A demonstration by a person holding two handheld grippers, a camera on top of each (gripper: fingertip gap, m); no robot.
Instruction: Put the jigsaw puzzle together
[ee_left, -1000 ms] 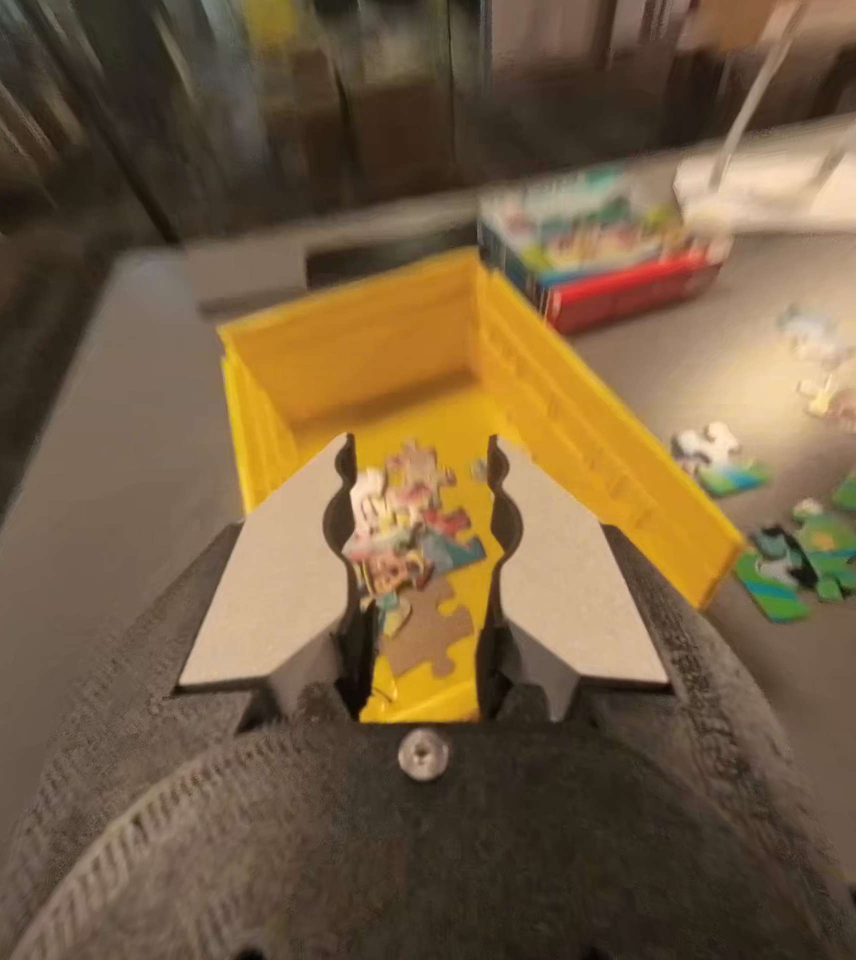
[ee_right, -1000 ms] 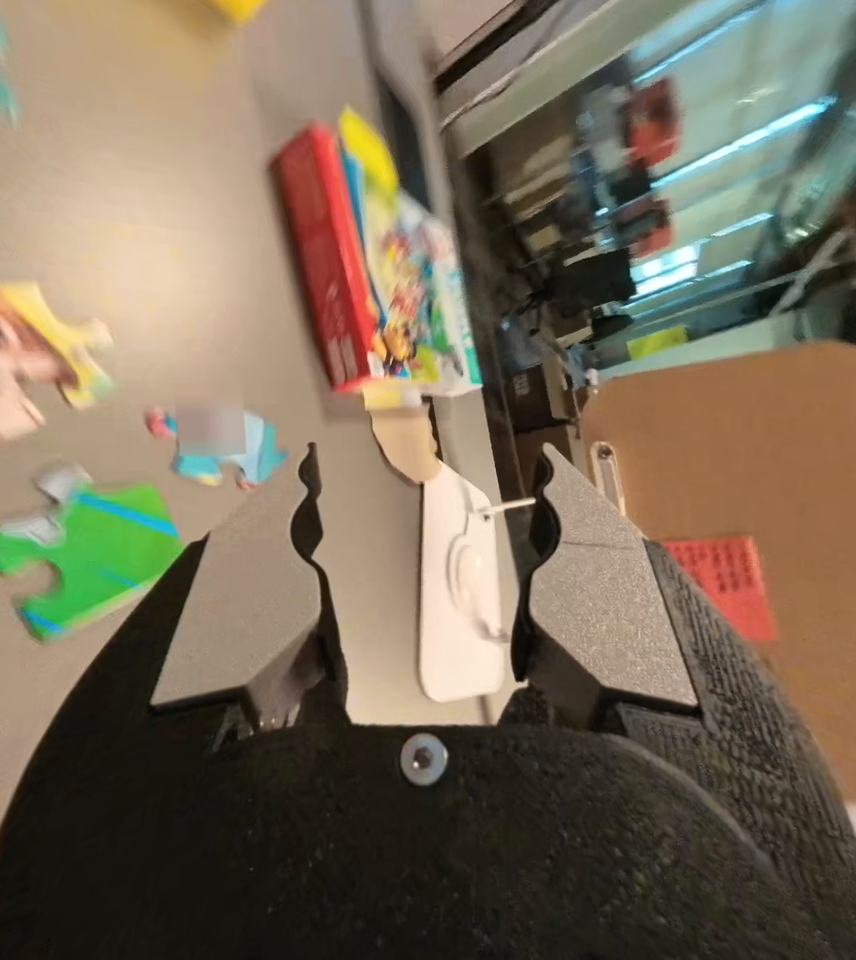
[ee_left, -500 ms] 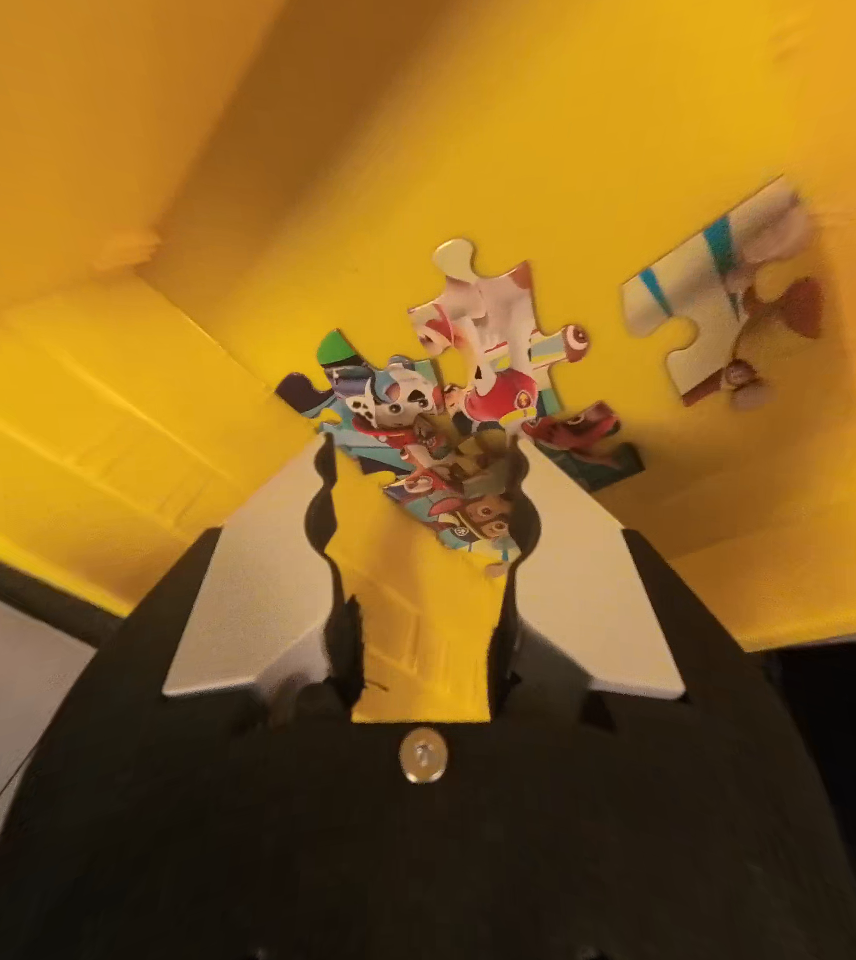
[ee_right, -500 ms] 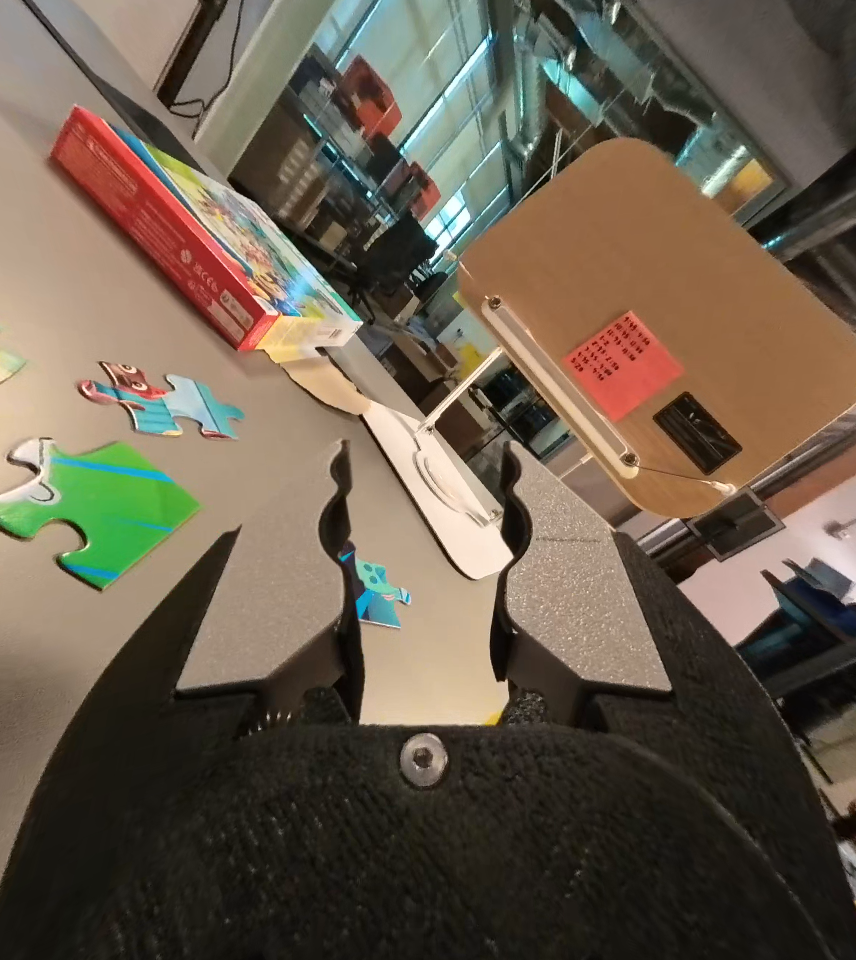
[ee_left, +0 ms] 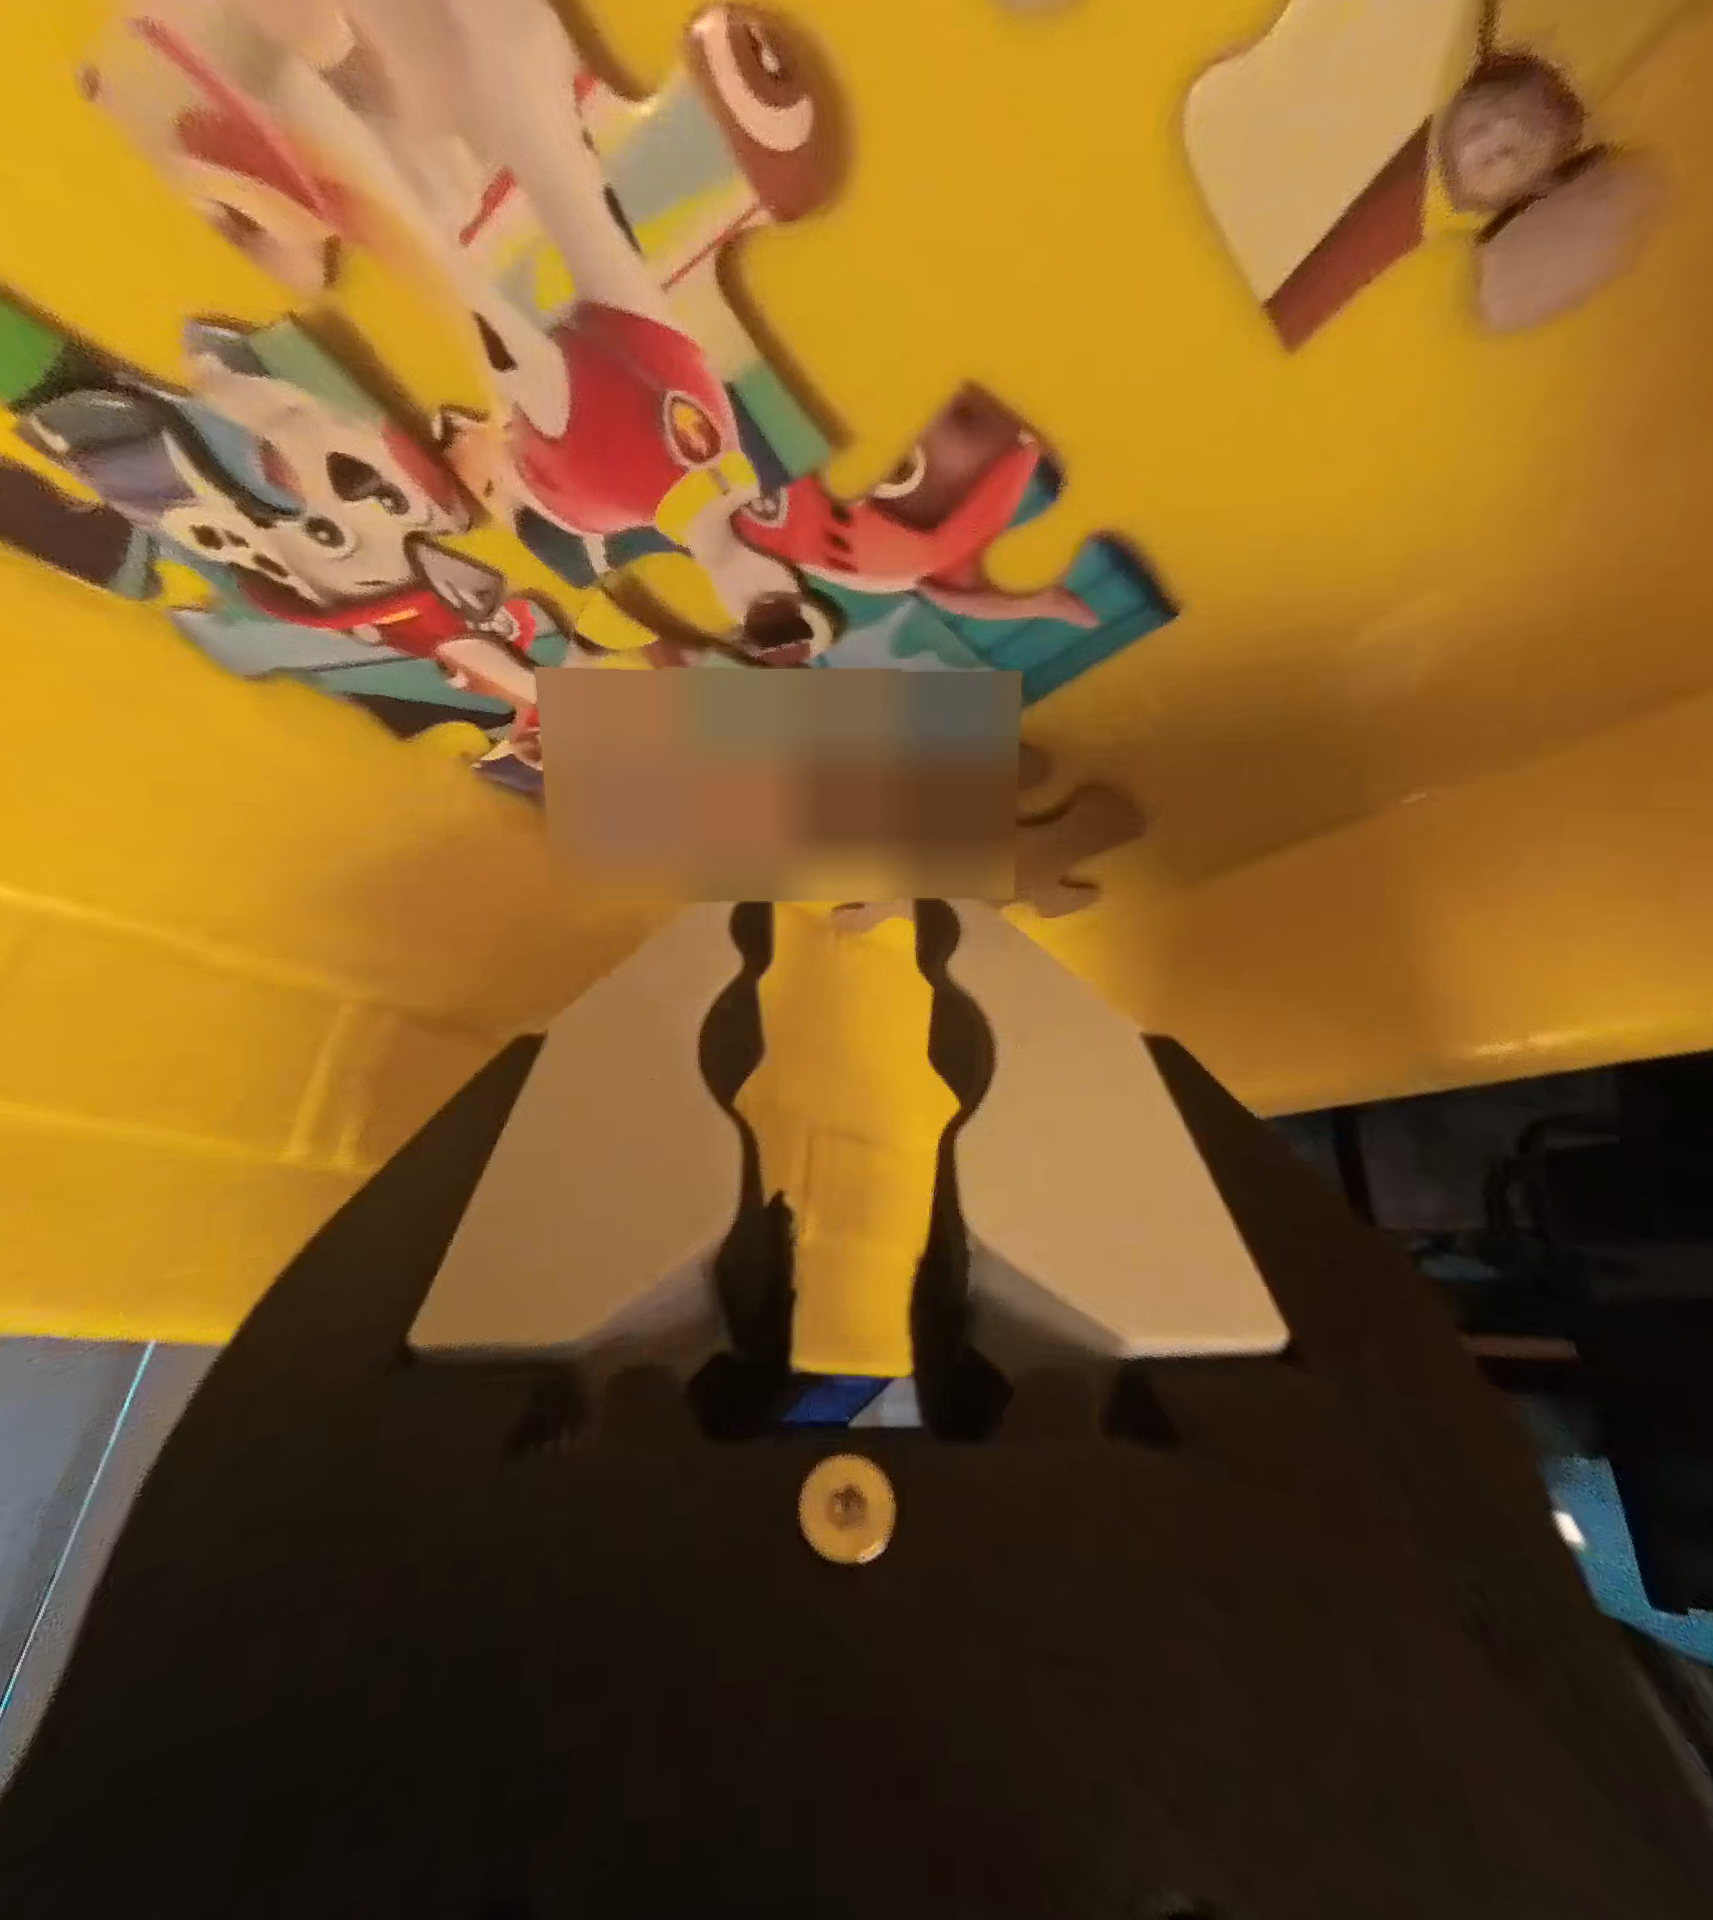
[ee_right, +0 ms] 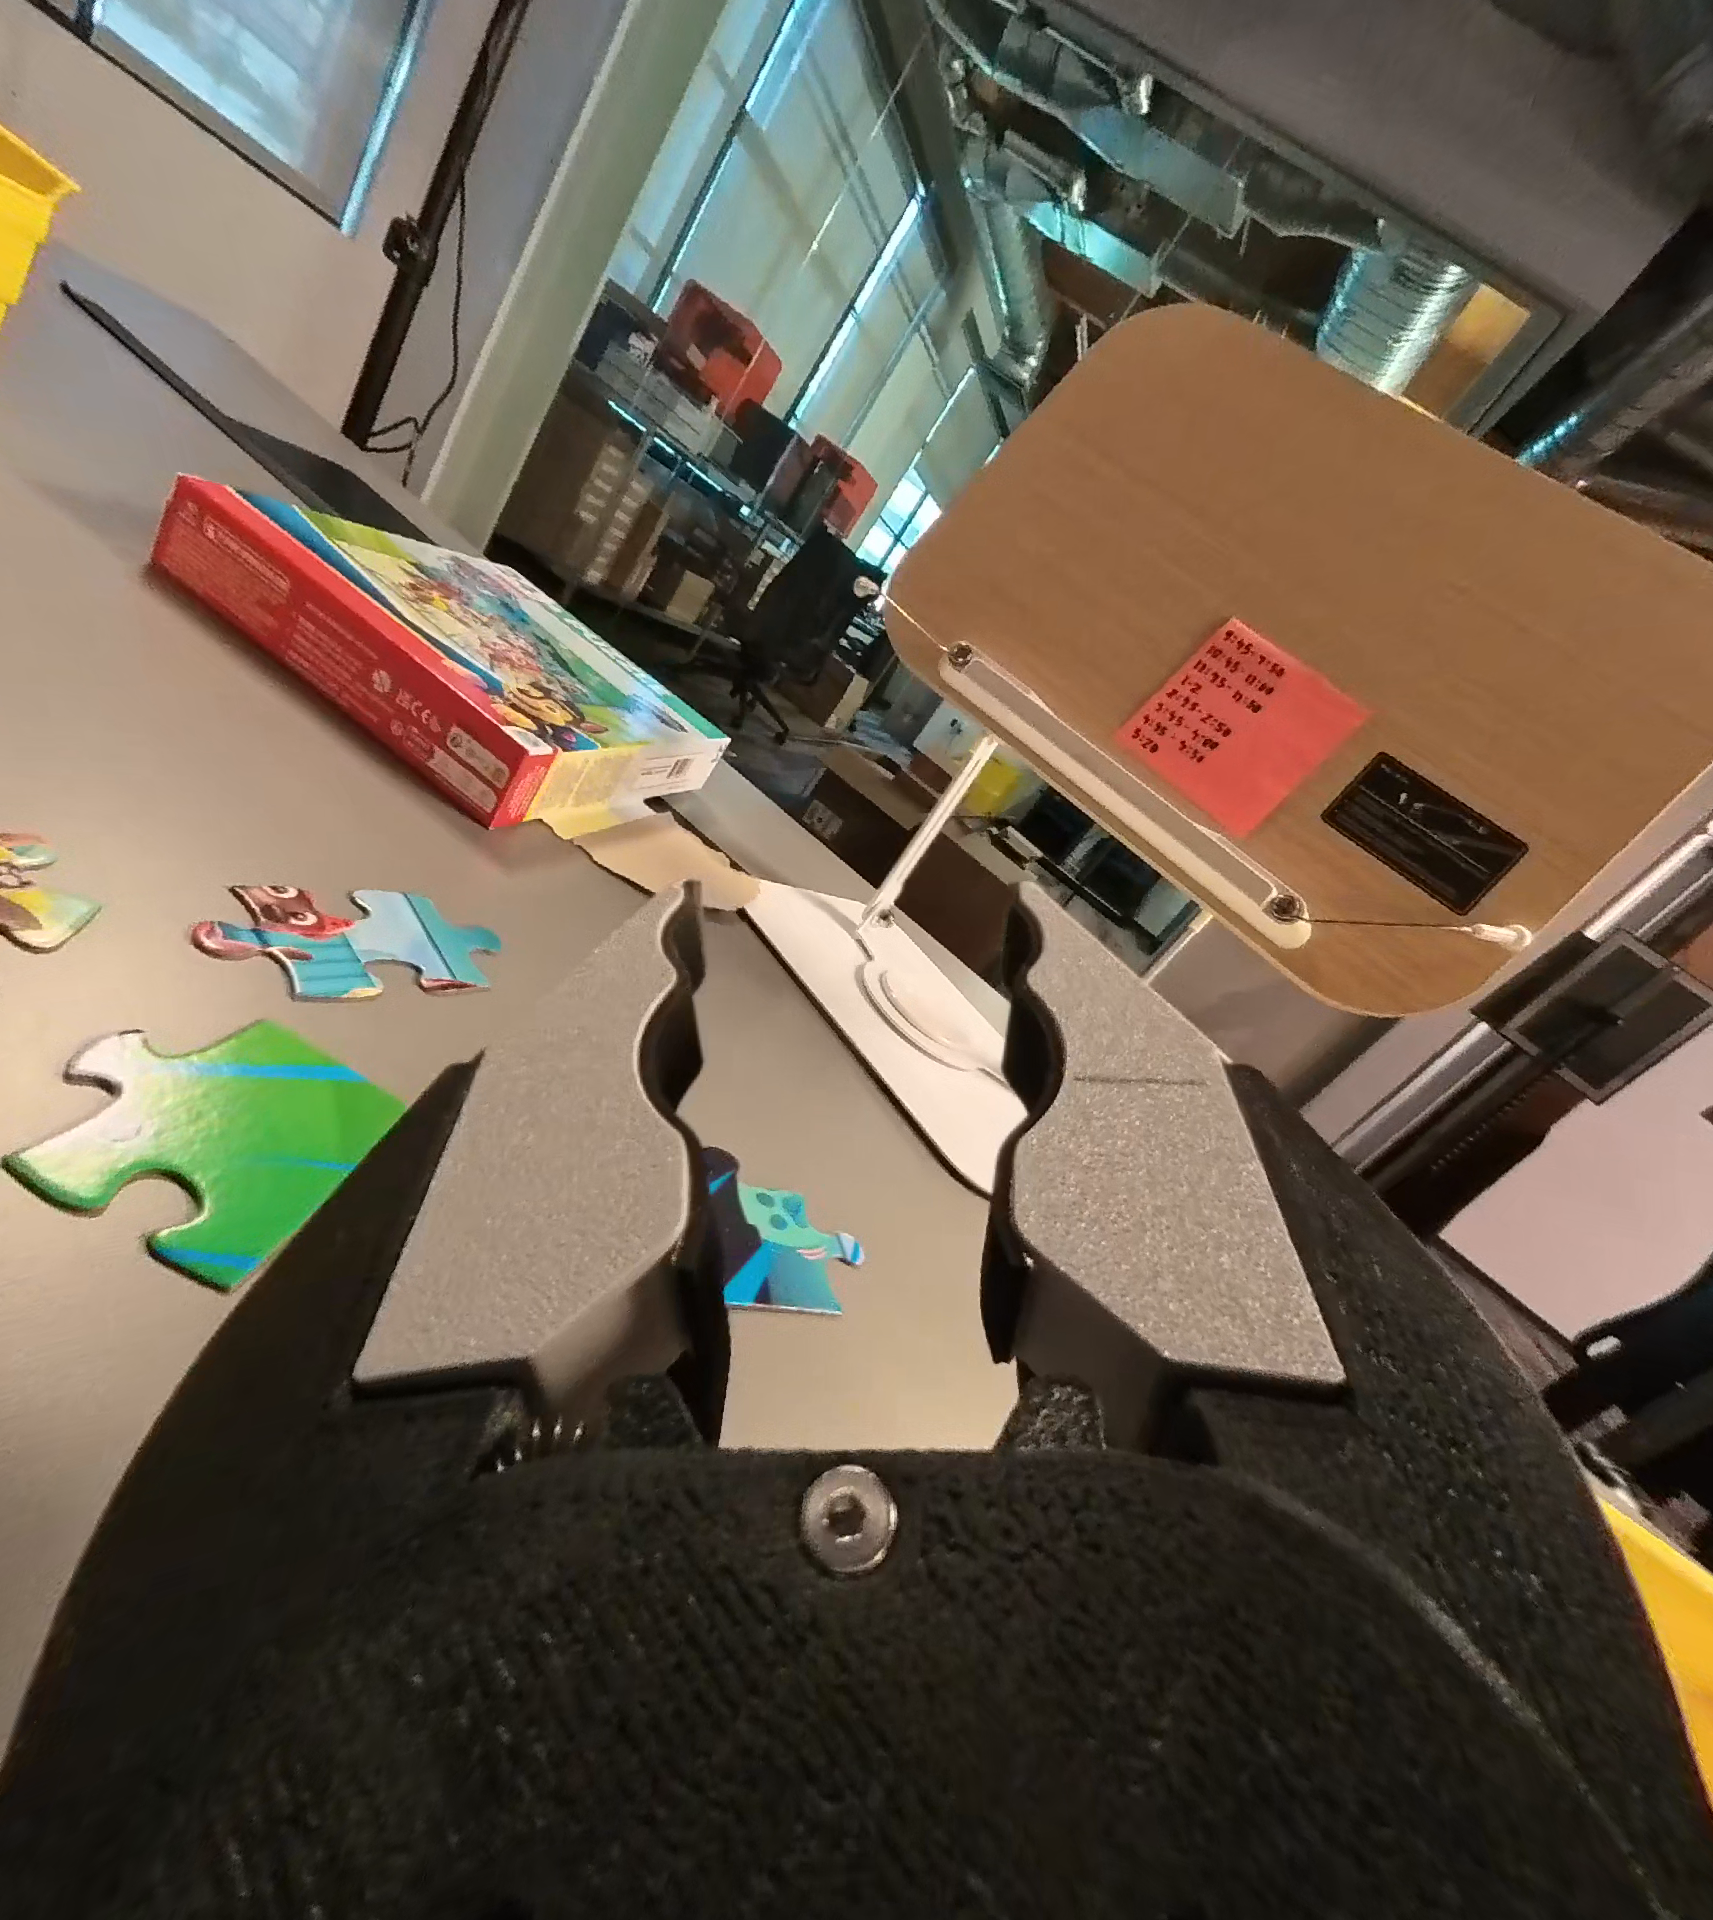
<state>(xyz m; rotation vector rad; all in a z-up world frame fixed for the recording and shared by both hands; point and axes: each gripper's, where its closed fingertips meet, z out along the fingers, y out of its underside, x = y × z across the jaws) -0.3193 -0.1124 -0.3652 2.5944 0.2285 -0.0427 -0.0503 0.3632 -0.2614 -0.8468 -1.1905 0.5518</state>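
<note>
We're down inside the yellow bin [ee_left: 208, 935] with the left gripper [ee_left: 847, 920], jaws narrowly parted, tips at a heap of cartoon puzzle pieces [ee_left: 561, 447]; a blur patch hides what they meet, so we can't tell if anything's pinched. Our right gripper [ee_right: 852, 935] hangs open and bare over the grey table [ee_right: 104, 665], a teal piece [ee_right: 779, 1236] below, a green piece [ee_right: 208, 1132], printed puzzle box [ee_right: 436, 644] and wooden board [ee_right: 1351, 644] bearing a handwritten pink note [ee_right: 1241, 727] around.
</note>
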